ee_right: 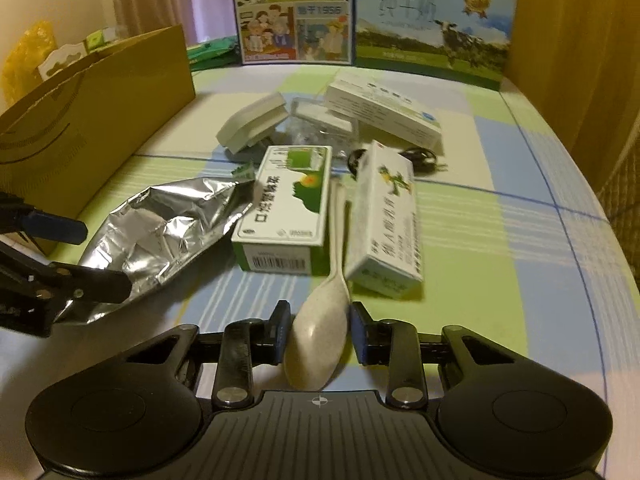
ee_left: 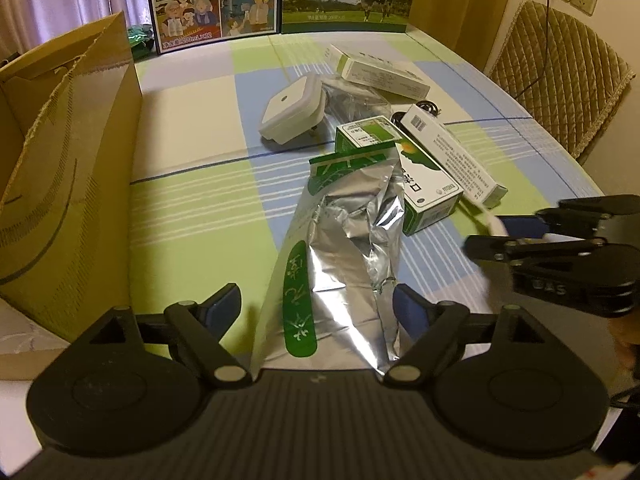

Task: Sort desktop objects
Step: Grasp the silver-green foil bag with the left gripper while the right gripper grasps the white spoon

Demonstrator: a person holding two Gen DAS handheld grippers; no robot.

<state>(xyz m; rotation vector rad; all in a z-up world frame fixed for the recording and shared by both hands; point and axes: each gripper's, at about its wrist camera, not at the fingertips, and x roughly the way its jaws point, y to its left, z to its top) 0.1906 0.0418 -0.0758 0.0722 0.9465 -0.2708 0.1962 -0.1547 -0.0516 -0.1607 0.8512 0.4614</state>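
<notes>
A crumpled silver foil bag (ee_left: 344, 248) with green print lies on the checked tablecloth. My left gripper (ee_left: 318, 308) is open, with one finger on each side of the bag's near end. The right wrist view shows the same bag (ee_right: 168, 228) with the left gripper (ee_right: 106, 260) at its end. My right gripper (ee_right: 320, 332) is shut on the bowl of a pale speckled spoon (ee_right: 320, 320). The spoon's handle points away between a green-and-white box (ee_right: 288, 208) and a white carton (ee_right: 388, 216). In the left wrist view, the right gripper (ee_left: 504, 228) is at the right edge.
An open cardboard box (ee_left: 68, 168) stands on the left. A white plug-in device (ee_left: 288, 112), a long white box (ee_left: 380, 72) and a black cable (ee_right: 420, 158) lie behind the cartons. Two milk cartons (ee_left: 212, 0) line the back edge. A padded chair (ee_left: 560, 72) is at the right.
</notes>
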